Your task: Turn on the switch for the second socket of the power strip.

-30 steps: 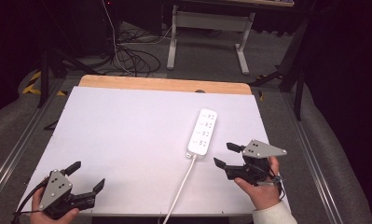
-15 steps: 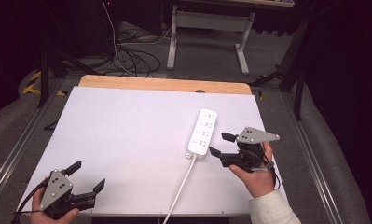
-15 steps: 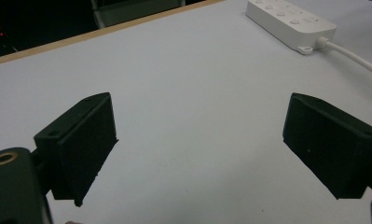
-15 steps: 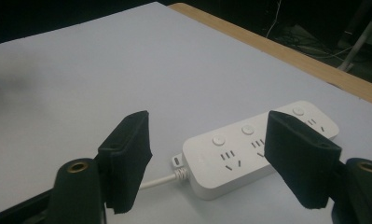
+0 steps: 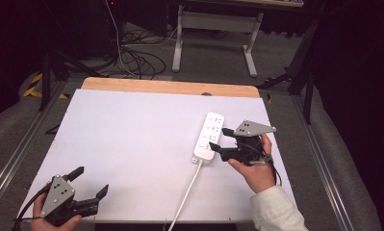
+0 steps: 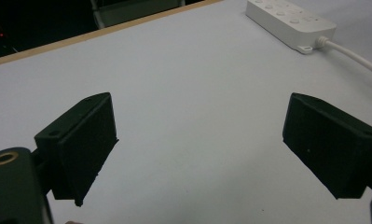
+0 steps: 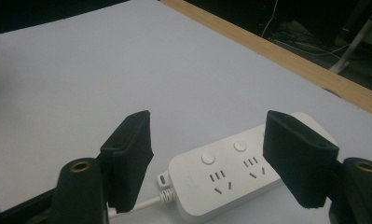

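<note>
A flat white rectangular table top [image 5: 132,144] with a light wooden strip along its far edge takes up most of the high view; its near edge is cut off at the bottom of that view. On its right half lies a long white plastic power strip [image 5: 209,136], lengthwise toward the far edge, with a white cable [image 5: 187,192] running from its near end to the near table edge, where it goes out of view. In the right gripper view the strip's far end is hidden behind one black jaw, and only two socket groups with round buttons can be made out.

The black right gripper [image 5: 220,139], held in a hand with a white sleeve, sits just beside the strip's near end, its jaws spread wide with nothing between them. The black left gripper [image 5: 91,184], at the near left corner well apart from the strip, is likewise wide and empty; the hand holding it is partly cut off.
</note>
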